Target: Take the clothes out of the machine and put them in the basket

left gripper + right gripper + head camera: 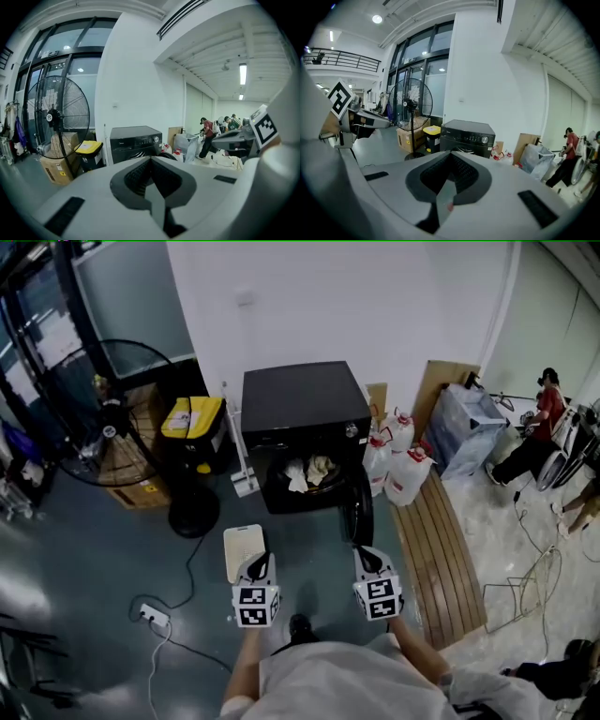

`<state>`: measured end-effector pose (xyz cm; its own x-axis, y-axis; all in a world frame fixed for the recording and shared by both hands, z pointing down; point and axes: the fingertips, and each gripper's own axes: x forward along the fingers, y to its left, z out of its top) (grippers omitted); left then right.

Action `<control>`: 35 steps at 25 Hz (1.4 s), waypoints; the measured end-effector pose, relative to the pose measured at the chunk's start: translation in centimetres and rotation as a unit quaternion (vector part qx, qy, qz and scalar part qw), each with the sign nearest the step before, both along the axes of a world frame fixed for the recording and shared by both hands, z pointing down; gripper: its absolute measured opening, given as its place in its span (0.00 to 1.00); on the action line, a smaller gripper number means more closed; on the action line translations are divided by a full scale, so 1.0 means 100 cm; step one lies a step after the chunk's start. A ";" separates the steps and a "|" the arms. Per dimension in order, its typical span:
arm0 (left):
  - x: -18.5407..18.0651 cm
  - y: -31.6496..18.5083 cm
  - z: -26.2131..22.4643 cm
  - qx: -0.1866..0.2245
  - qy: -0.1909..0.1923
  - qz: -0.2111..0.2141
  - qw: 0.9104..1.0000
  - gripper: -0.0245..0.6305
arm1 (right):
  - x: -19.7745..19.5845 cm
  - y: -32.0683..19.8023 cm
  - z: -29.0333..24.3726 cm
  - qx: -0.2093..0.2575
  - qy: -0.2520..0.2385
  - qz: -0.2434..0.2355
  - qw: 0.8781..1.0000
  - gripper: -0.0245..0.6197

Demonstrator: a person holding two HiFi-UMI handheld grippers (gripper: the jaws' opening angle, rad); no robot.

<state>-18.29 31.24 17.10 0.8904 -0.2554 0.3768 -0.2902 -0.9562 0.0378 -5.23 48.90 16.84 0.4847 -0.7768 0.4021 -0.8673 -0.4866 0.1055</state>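
The black washing machine [305, 409] stands against the white wall with its round door [360, 510] swung open to the right. Pale crumpled clothes [309, 472] lie in the drum. A white basket [243, 549] sits on the grey floor in front of the machine, to the left. My left gripper [265, 560] hovers just right of the basket, shut and empty. My right gripper [364, 555] is level with it below the door, also shut with nothing in it. Both gripper views look at the machine [136, 143] [468, 136] from some way off, over closed jaws.
A big standing fan [112, 418], a yellow-lidded bin [193, 418] and a cardboard box [142, 491] stand to the left. White jugs [405, 472] and a wooden pallet [439, 559] lie to the right. A power strip [153, 617] with cable lies on the floor. A person in red [544, 423] is far right.
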 end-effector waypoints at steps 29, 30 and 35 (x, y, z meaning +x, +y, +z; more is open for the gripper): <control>0.082 -0.144 0.029 -0.006 -0.018 0.030 0.999 0.07 | 0.074 -0.141 0.025 -0.020 -0.003 0.012 1.000 0.08; 0.086 -0.147 0.030 -0.007 -0.019 0.028 0.999 0.07 | 0.080 -0.147 0.025 -0.019 -0.003 0.009 1.000 0.08; 0.114 -0.163 0.036 -0.009 -0.026 0.018 0.999 0.07 | 0.113 -0.173 0.029 -0.019 -0.007 -0.005 1.000 0.08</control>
<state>-6.90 14.91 20.74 0.8782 -0.2167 0.4265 -0.2583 -0.9652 0.0415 6.07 31.60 19.76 0.4709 -0.7660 0.4375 -0.8737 -0.4738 0.1108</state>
